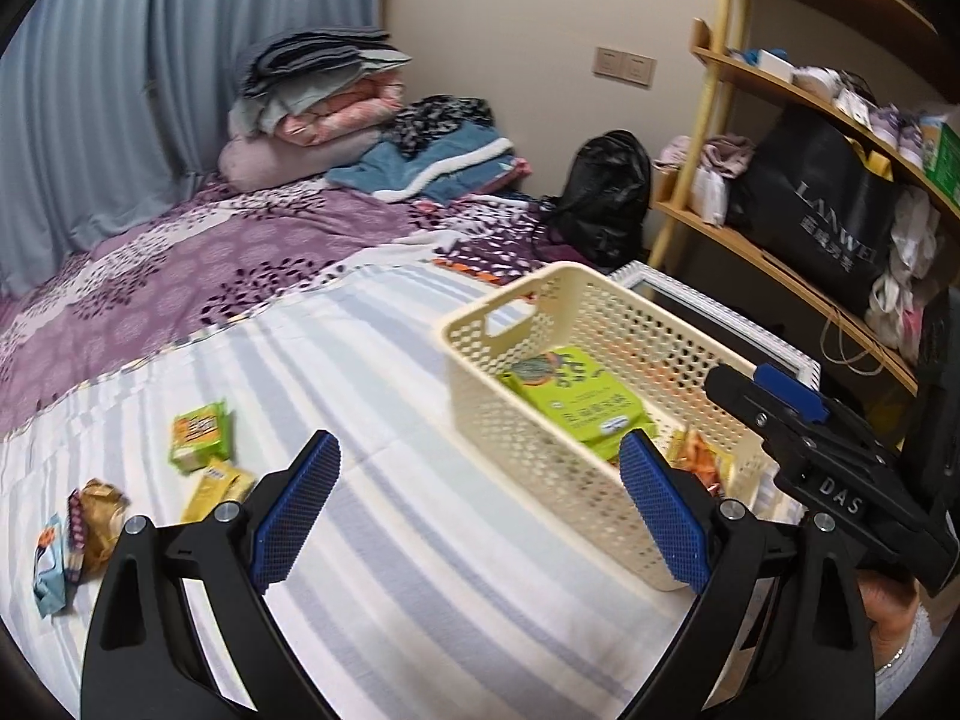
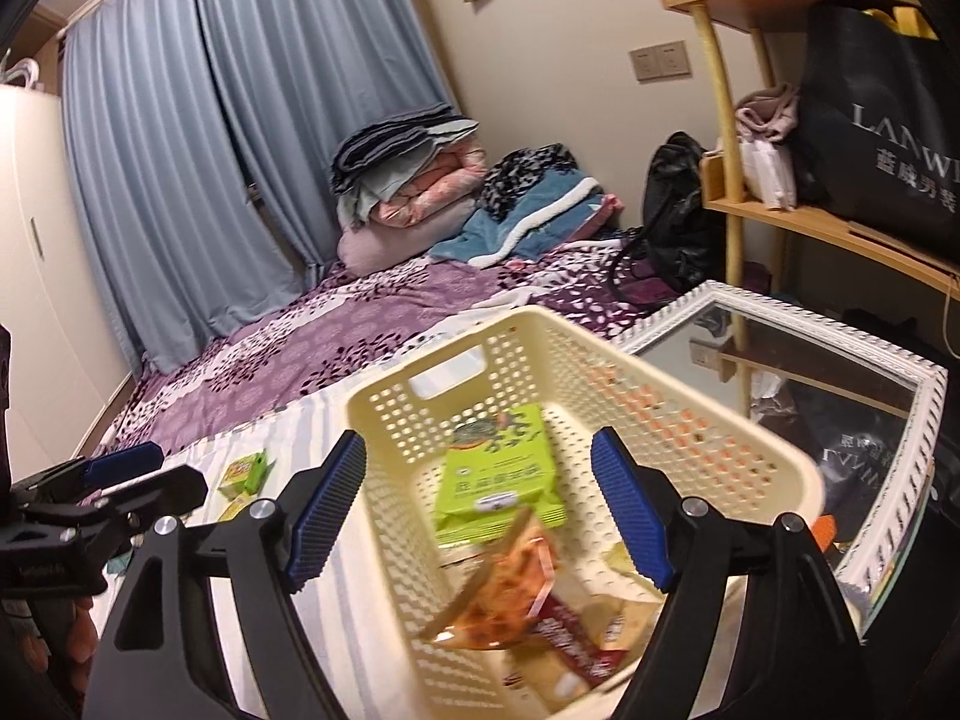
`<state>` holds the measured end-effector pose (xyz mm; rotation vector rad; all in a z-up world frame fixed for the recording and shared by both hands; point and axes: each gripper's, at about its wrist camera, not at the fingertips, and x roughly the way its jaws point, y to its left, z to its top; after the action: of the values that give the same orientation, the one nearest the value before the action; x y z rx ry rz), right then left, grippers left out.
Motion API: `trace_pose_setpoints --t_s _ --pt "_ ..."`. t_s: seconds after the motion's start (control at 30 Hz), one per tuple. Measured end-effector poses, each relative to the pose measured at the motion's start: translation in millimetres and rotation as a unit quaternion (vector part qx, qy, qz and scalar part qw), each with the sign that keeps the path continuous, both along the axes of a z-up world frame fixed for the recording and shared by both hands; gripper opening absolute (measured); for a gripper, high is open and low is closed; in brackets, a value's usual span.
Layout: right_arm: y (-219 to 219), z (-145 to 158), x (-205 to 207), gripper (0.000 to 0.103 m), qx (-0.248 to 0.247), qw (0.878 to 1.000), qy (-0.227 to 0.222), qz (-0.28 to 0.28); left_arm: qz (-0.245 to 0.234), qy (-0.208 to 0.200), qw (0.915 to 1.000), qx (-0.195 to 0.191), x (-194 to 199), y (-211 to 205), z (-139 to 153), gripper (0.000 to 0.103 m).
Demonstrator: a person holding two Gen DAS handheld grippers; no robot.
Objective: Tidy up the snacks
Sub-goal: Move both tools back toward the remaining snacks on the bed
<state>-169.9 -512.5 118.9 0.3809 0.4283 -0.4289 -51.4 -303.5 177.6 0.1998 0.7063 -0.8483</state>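
Note:
A cream perforated basket (image 1: 528, 396) stands on the striped sheet and holds a green snack pack (image 1: 579, 399) and an orange packet (image 1: 699, 456). My left gripper (image 1: 480, 510) is open and empty, beside the basket's near left wall. On the sheet to the left lie a green packet (image 1: 201, 435), a yellow packet (image 1: 216, 489), a gold wrapper (image 1: 102, 519) and a blue-white wrapper (image 1: 51, 570). My right gripper (image 2: 480, 510) is open over the basket (image 2: 720, 438); an orange-red packet (image 2: 504, 588) looks blurred below it, above the green pack (image 2: 498, 474).
A white-framed mirror (image 2: 900, 420) lies right of the basket. Wooden shelves (image 1: 780, 264) with a black bag (image 1: 822, 204) stand at the right. Folded bedding (image 1: 324, 108) and a black backpack (image 1: 606, 198) sit at the far end of the purple bedspread (image 1: 180, 276).

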Motion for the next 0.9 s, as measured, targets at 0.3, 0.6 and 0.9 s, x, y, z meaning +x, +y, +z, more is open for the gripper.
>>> trace_pose_setpoints --t_s 0.3,0.6,0.9 --pt "39 5 19 0.079 -0.019 0.998 0.007 0.051 0.053 0.006 0.9985 -0.014 22 49 2 0.095" --pt "80 -5 47 0.081 -0.017 0.993 0.038 0.111 0.108 0.015 0.9938 -0.021 45 102 -1 0.095" --pt "117 -17 74 0.081 -0.012 0.983 0.074 0.166 0.17 0.023 0.9849 -0.023 70 165 -9 0.095"
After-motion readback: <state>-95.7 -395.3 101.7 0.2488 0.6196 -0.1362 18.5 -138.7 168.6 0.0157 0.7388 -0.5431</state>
